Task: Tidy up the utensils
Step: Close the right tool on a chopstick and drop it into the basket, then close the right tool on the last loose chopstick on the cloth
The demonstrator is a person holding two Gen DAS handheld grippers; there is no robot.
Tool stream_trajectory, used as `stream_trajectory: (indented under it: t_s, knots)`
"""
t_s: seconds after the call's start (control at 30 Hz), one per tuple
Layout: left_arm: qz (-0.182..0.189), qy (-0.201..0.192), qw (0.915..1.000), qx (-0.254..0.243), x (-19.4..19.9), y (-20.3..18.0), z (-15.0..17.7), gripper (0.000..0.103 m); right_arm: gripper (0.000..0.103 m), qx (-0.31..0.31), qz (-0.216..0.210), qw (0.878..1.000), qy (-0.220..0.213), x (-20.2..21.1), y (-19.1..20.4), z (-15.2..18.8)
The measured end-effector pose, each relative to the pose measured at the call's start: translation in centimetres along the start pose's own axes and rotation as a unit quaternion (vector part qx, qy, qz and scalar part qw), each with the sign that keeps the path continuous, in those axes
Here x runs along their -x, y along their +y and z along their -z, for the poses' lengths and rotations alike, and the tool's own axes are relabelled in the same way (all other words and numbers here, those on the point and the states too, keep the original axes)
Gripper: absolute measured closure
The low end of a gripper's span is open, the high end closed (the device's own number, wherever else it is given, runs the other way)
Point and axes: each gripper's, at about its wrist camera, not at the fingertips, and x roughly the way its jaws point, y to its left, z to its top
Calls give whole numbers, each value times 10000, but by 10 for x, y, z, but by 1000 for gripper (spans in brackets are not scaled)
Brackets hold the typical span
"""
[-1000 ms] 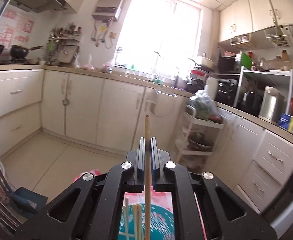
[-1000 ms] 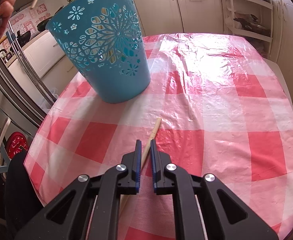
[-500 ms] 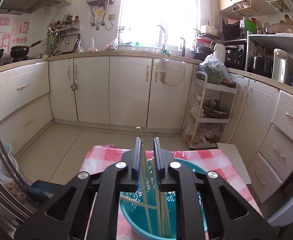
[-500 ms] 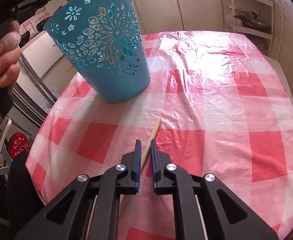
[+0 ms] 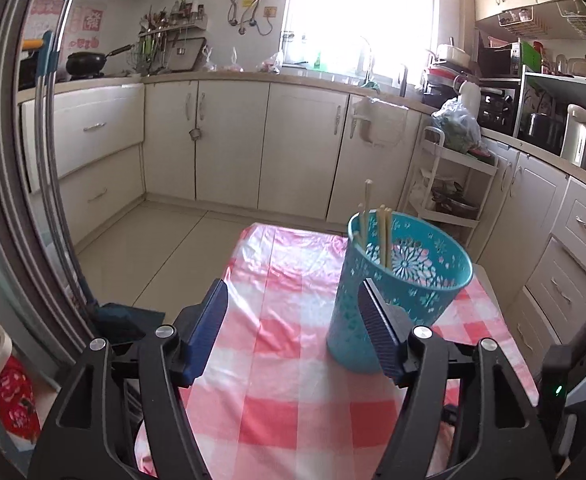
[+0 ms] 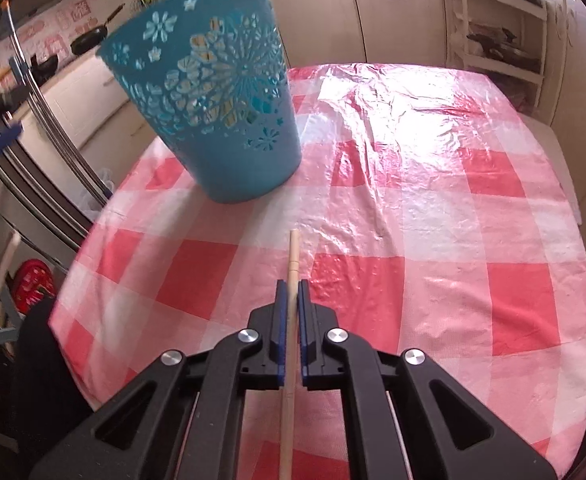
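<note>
One chopstick (image 6: pixel 292 280) sits clamped between the closed pads of the right claw (image 6: pixel 292 300), its tip poking out ahead over the checked tablecloth (image 6: pixel 433 220). It looks light, stiff and smooth, so a pinch near mid-length probably keeps it from swinging or slipping. Ahead and to the left of that claw stands the blue basket (image 6: pixel 213 100), which is likely easy to tip. The left claw (image 5: pixel 293 312) has just been opening and holds nothing; the basket (image 5: pixel 397 280), with several chopsticks (image 5: pixel 383 236) inside, rises just ahead on its right.
</note>
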Motion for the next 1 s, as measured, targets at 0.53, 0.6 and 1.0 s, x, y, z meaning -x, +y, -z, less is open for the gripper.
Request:
stream_trajectory:
  t_s: [0.53,0.6,1.0]
  knots:
    - [-195,623,9967,487,1,55,48,38,99,-247,-2113,9622,-1700,132,33,-114]
    - [-179,624,9967,488,-1,54,47,38,99,-32,-1990,9633,-1798,137,44,-128]
    - [9,1468,9892,-47,-61,13,67,35,46,-881,109,9960,-89,17,-15,-52]
